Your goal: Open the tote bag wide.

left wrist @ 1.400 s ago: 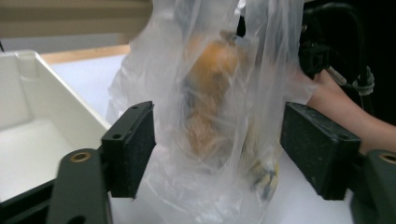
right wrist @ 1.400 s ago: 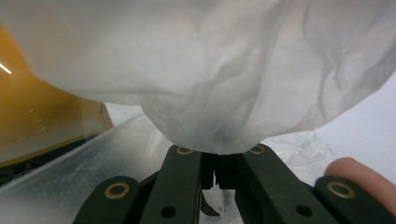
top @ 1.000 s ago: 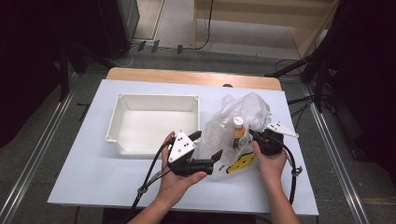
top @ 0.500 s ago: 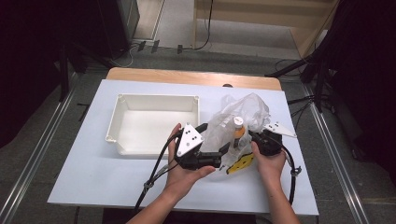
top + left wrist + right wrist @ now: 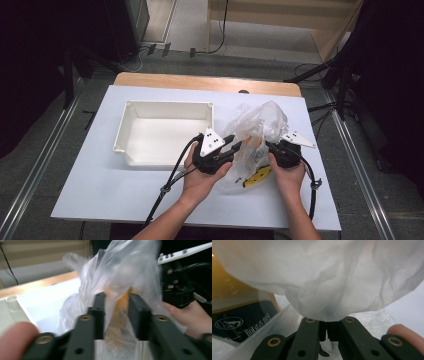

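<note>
A clear plastic bag sits on the white table, on the right half, a bit nearer the front edge than the back edge. The bag is crumpled and puffs up at the top. Something orange shows through the plastic, and a yellow and black pack peeks out at the bottom of the bag, close to the front edge.

The left gripper comes at the bag from its left side. Its jaws have just been closing. In the left gripper view they stand narrow, with bag plastic and the orange thing seen in the gap between them. It is too blurry to tell if the jaws press on the plastic. A hand holds this gripper from below.

The right gripper is at the right side of the bag. In the right gripper view its jaws are pinched tight together, and a fold of the plastic bag is caught between them. The bag bulges over the jaws there. The other hand holds this gripper.

A white tray stands to the left of the bag, near the middle of the table. The left gripper is just in front of the tray's right corner. A black cable runs from the left gripper to the front edge of the table.
</note>
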A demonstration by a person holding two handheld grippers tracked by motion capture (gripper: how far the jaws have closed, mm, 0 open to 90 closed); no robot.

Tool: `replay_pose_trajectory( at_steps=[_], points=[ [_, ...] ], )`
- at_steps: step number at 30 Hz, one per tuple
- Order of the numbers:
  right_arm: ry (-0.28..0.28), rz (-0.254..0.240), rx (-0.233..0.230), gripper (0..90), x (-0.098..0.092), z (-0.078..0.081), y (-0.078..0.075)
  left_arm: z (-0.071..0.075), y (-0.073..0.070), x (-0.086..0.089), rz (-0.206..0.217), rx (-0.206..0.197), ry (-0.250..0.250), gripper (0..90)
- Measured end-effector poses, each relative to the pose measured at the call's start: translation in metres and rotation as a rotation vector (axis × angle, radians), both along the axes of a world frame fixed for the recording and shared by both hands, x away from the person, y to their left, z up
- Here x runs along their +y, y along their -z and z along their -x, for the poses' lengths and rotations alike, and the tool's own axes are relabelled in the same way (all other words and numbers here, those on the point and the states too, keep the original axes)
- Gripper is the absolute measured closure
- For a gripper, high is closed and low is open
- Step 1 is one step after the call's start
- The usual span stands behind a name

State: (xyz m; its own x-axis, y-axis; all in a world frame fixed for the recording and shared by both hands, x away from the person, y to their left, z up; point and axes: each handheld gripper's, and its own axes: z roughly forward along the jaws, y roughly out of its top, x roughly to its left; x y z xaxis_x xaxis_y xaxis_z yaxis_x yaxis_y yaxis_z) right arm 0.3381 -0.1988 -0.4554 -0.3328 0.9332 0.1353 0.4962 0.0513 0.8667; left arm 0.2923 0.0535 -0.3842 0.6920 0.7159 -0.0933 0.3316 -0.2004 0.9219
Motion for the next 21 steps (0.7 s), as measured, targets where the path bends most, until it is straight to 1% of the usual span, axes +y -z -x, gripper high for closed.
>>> replay_pose_trajectory(
  at_steps=[2,5,6,9,13,14,17,21],
  points=[
    [0.002,-0.005,0.002,89.9,-0.001,0.0,0.0,-0.002,0.003,0.001,-0.014,0.015,0.003,90.0],
    [0.002,-0.003,0.0,89.9,-0.002,0.0,0.0,-0.003,0.01,0.004,-0.026,0.032,0.015,90.0],
    [0.005,-0.008,0.007,89.8,-0.002,0.0,0.001,-0.003,0.012,0.004,-0.035,0.038,0.014,90.0],
    [0.01,-0.013,0.01,89.9,-0.005,-0.002,0.002,-0.002,0.021,0.005,-0.039,0.056,0.012,90.0],
    [0.015,-0.026,0.026,89.8,-0.008,-0.003,0.003,0.003,0.035,0.006,-0.056,0.077,0.015,90.0],
    [0.015,-0.026,0.032,89.8,-0.008,-0.003,0.004,0.005,0.038,0.006,-0.053,0.087,0.015,90.0],
    [0.018,-0.02,0.048,89.8,-0.01,-0.005,0.006,0.009,0.049,0.008,-0.05,0.101,0.014,90.0],
    [0.027,-0.016,0.073,89.8,-0.012,-0.007,0.009,0.014,0.062,0.009,-0.074,0.126,0.016,90.0]
  ],
)
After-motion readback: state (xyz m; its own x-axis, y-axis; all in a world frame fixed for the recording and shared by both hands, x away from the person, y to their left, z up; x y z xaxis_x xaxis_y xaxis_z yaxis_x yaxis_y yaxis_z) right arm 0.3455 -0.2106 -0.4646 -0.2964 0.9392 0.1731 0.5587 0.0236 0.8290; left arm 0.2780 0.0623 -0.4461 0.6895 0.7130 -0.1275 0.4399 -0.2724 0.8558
